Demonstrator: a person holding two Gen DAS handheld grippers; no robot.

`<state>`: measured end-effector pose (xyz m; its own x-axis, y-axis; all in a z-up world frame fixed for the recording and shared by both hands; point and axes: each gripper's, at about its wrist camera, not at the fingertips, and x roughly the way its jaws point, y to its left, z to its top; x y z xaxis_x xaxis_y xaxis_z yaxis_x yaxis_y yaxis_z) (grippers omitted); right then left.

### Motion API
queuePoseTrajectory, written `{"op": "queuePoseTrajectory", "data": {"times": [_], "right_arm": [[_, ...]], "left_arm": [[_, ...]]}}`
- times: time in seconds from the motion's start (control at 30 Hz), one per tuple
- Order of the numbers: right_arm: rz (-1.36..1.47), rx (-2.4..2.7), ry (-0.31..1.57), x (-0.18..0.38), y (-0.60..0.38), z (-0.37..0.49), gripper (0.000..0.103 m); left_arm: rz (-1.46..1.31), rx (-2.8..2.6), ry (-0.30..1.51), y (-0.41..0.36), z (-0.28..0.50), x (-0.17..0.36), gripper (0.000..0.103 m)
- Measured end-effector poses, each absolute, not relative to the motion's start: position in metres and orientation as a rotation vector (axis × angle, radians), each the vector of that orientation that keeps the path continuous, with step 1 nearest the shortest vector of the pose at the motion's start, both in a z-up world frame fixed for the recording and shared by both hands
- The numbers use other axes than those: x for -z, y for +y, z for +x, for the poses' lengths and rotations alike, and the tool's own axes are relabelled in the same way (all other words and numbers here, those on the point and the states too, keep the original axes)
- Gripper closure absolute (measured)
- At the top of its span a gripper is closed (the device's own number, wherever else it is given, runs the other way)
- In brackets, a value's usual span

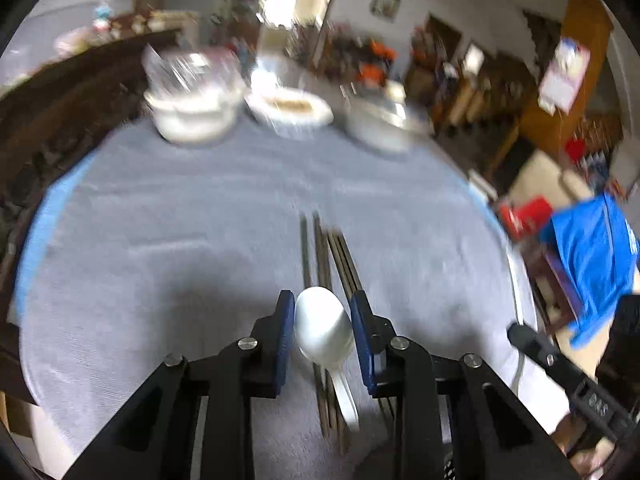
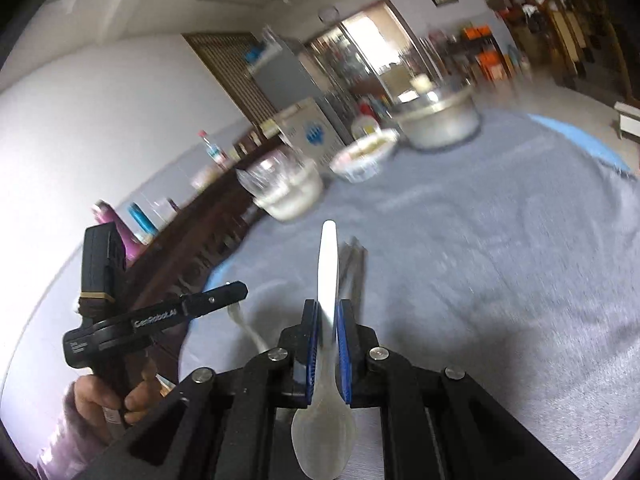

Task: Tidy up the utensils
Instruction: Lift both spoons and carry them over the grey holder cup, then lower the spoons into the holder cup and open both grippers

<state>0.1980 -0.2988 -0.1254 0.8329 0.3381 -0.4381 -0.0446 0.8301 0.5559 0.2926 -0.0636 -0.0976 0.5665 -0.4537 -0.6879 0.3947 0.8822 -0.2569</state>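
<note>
Step in hand: gathering utensils.
Right tongs (image 2: 327,322): clamped on a white spoon (image 2: 329,264) handle, lifted.
Left tongs (image 1: 323,308): part-open around another white spoon's bowl (image 1: 323,326), grip uncertain.
Chopsticks (image 1: 320,248): on surface (image 1: 180,220), 12 o'clock of it.
Next: lay spoons beside chopsticks.

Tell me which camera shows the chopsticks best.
The left wrist view. There the chopsticks lie as a bundle on the grey tablecloth, running away from the left gripper past the white spoon. The right wrist view shows only their blurred ends, mostly hidden behind its own white spoon.
</note>
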Motion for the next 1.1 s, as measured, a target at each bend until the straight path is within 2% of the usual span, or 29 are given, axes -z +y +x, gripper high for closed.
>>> {"op": "queuePoseTrajectory", "data": {"times": [0.33, 0.87, 1.1], "right_arm": [[0.592, -0.348, 0.435, 0.095, -0.263, 0.180, 0.092], [0.562, -0.310, 0.466, 0.116, -0.243, 0.167, 0.092], [0.587, -0.301, 0.452, 0.116, -0.249, 0.163, 0.092]], "left_arm": [[-0.119, 0.462, 0.623, -0.048, 0.237, 0.043, 0.074], [-0.182, 0.537, 0.665, -0.038, 0.179, 0.028, 0.074], [-0.205, 0.523, 0.611, -0.027, 0.163, 0.010, 0.074]]}}
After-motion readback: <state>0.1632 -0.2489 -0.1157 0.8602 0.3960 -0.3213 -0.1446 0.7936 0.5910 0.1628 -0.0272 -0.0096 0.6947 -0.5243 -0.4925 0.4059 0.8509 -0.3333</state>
